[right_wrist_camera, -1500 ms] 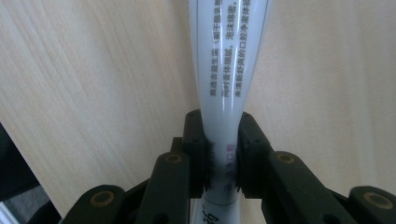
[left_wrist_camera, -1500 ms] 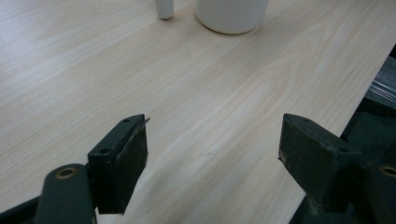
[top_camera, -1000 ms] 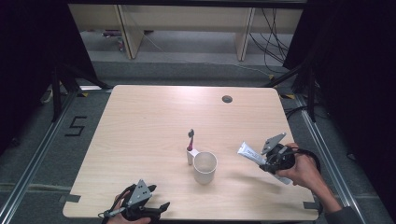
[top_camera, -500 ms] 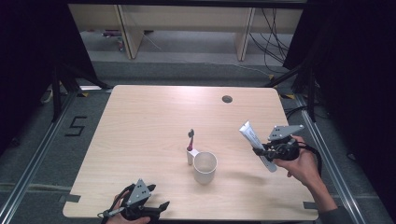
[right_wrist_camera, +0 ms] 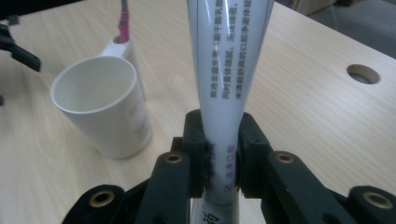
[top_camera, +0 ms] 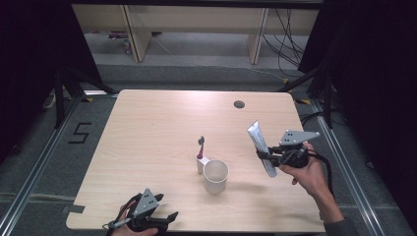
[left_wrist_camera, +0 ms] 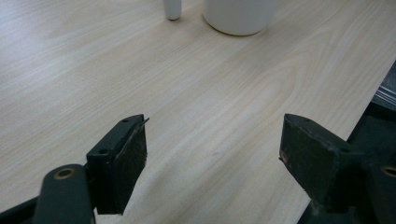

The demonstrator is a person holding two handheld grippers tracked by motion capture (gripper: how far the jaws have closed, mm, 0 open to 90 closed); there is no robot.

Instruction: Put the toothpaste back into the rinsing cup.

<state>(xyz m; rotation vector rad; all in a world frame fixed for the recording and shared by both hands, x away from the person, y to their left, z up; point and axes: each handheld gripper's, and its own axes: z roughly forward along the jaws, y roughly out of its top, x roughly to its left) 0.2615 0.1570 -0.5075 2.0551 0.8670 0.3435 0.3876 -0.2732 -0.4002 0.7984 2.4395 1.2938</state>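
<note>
A: Nearest to the person, at the front edge of the pale wooden table (top_camera: 147, 128), the left gripper (top_camera: 164, 222) rests with its jaws spread wide and nothing between them.

B: And the right gripper (top_camera: 268, 156)?

A: It pinches a white plastic toothpaste tube (top_camera: 260, 147) near the cap end, lifted off the table, with the flat crimped end pointing up and away. It is to the right of the white plastic cup (top_camera: 216, 176), apart from it.

B: How would you do this step well?

A: I think the tube goes into the cup. Bring it over the opening, tilt it more upright, lower the cap end inside, and only then loosen the jaws. The cup is light, so a push on the rim may tip it. Also stay away from the toothbrush with the pink neck (top_camera: 200, 145), which stands in a small white holder (top_camera: 200, 164) touching the cup.

B: Any writing?

A: Columns of dark Chinese characters on the tube (right_wrist_camera: 229, 51); I cannot read a brand. On the floor at the left, a marking like "5" (top_camera: 78, 133).
</note>
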